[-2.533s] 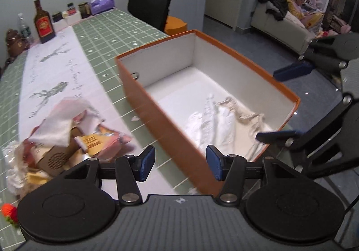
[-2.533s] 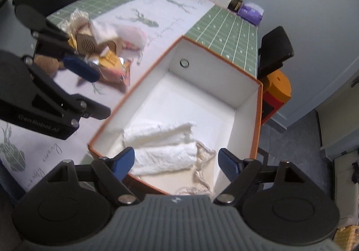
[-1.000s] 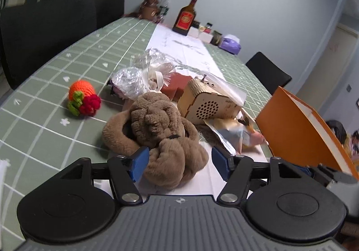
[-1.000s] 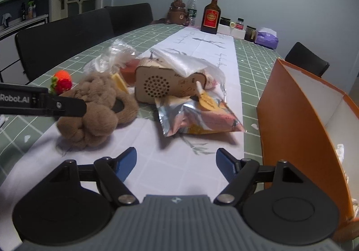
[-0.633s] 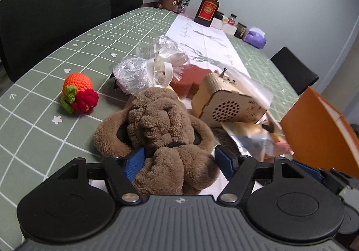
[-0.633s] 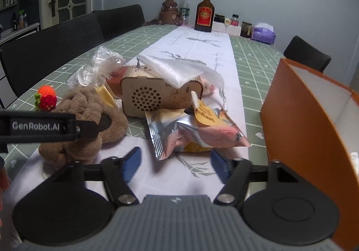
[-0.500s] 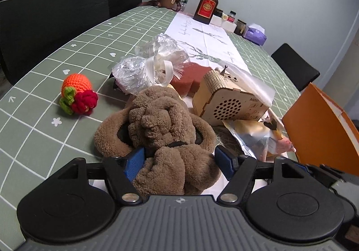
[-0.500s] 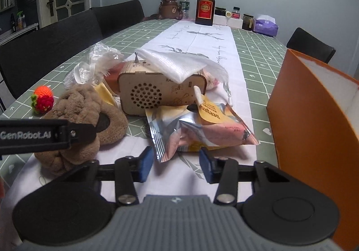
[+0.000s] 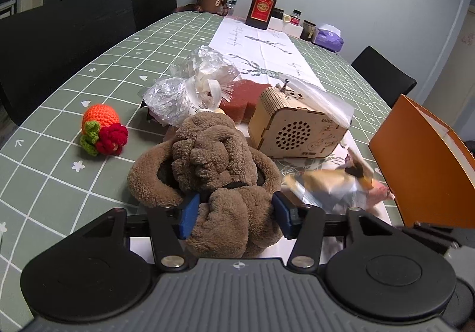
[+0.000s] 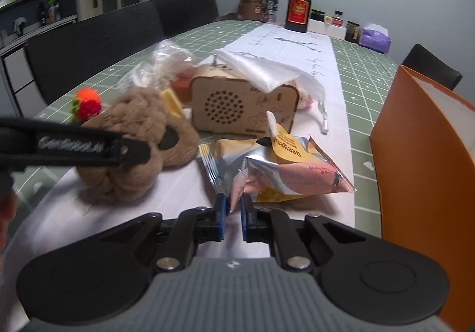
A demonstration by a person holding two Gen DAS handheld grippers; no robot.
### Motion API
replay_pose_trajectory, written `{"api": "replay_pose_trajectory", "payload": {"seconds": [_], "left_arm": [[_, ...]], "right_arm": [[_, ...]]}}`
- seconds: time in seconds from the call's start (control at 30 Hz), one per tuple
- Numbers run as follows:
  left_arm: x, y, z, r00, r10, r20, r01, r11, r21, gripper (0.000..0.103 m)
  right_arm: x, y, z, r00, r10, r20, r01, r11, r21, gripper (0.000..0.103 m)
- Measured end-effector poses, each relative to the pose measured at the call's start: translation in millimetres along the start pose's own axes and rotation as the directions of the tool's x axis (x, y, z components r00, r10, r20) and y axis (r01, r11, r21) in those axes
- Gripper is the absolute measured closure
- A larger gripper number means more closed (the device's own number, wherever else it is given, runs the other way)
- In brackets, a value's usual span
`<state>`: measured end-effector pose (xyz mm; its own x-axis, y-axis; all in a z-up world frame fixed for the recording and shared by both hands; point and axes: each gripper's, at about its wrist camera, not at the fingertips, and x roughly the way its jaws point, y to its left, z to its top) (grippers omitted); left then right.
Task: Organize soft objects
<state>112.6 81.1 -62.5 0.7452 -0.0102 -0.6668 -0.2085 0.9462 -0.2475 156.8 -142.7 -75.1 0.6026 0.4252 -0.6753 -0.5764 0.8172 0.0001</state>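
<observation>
A brown plush toy lies on the table, also in the right wrist view. My left gripper is shut on its near lump, blue pads pressed into the fur on both sides. My right gripper is shut on the near corner of a foil snack bag, which shows blurred in the left wrist view. The orange box stands to the right, also in the left wrist view. A crocheted orange and red toy lies left of the plush.
A wooden radio under a clear plastic bag sits behind the plush, beside a crinkled cellophane wrap and a red sponge. A bottle, jars and a tissue pack stand at the far end. Black chairs line the left side.
My left gripper closed onto the brown plush. My right gripper moved up to the snack bag and closed on its corner; the bag has shifted slightly.
</observation>
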Motion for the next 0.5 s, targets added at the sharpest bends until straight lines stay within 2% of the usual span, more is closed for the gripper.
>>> {"api": "replay_pose_trajectory", "payload": {"seconds": [0.13,0.3,0.4,0.5], "left_arm": [[-9,-1,-8,1.000,-0.011,-0.002,0.011,1.000,0.012,0.045],[-22,-4,-20,0.999,-0.032,-0.014,0.032,0.999,0.039,0.045],[-31,-6,-29,0.998,-0.051,-0.026,0.053,0.997,0.064,0.045],[-39,-9,-37,0.997,-0.068,-0.033,0.071,0.994,0.079,0.045]], "right_arm": [[-22,8,-16,0.999,0.050,-0.016,-0.050,0.998,-0.042,0.095],[-48,12,-38,0.998,0.061,-0.030,-0.063,0.994,-0.090,0.095],[-61,10,-51,0.999,0.037,-0.034,-0.041,0.992,-0.119,0.097],[-70,5,-60,0.999,-0.036,-0.040,0.029,0.989,-0.147,0.098]]}}
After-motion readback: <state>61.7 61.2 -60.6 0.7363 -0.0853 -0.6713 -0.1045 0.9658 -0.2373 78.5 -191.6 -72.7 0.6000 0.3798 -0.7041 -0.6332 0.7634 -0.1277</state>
